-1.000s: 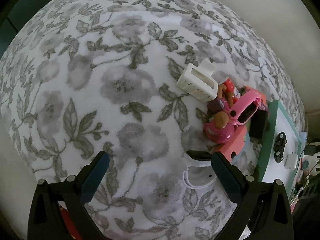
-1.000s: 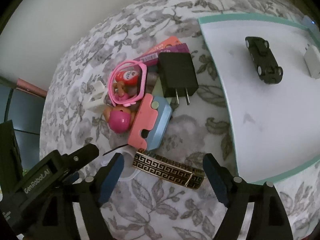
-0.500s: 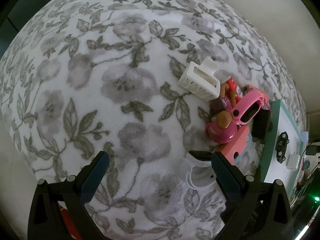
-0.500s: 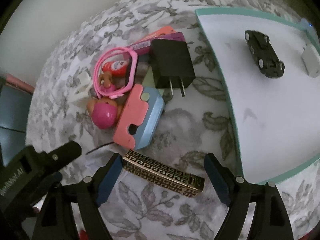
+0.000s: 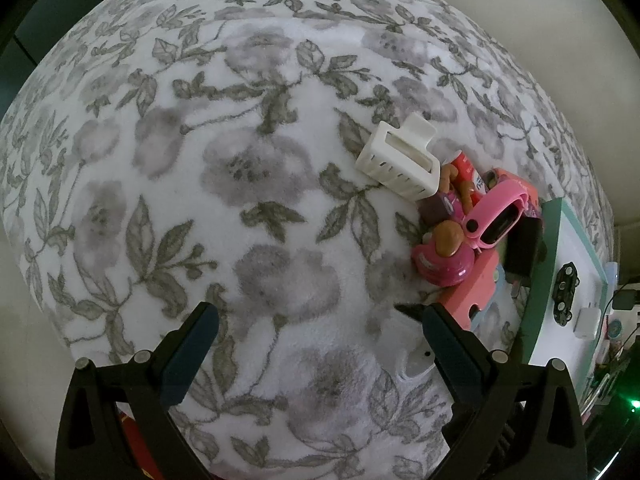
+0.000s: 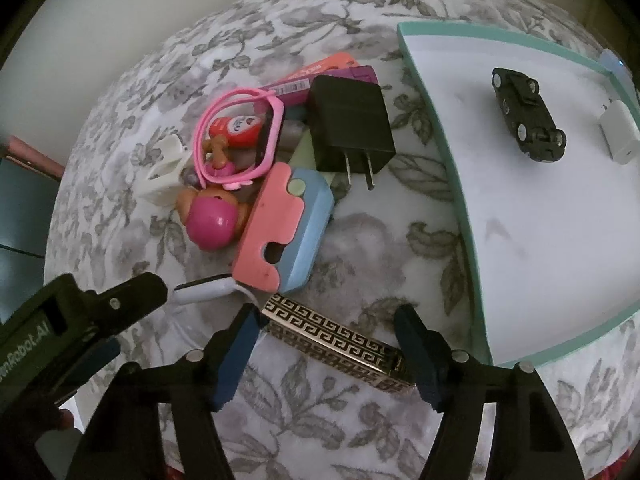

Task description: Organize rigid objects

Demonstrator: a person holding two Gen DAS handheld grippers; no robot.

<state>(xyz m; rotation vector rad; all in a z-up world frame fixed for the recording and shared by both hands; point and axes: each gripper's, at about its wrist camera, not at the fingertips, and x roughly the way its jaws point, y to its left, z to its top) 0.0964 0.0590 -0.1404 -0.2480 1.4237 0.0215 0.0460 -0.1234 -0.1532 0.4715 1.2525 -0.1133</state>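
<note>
Gold-patterned black bar (image 6: 340,338) lying between the closing pads of the right hand-held gripper (image 6: 330,354), not clearly pinched, beside the teal tray's (image 6: 466,216) near edge; left hand-held gripper (image 5: 316,344) spread over floral blanket (image 5: 200,160)

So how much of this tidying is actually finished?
Barely begun. Done: a black toy car and a white charger cube sit in the teal-rimmed tray. In hand: the right gripper has just been closing its jaws around the gold-patterned black bar. Left: the pile with the black plug adapter, pink band and pink-and-blue case.
</note>
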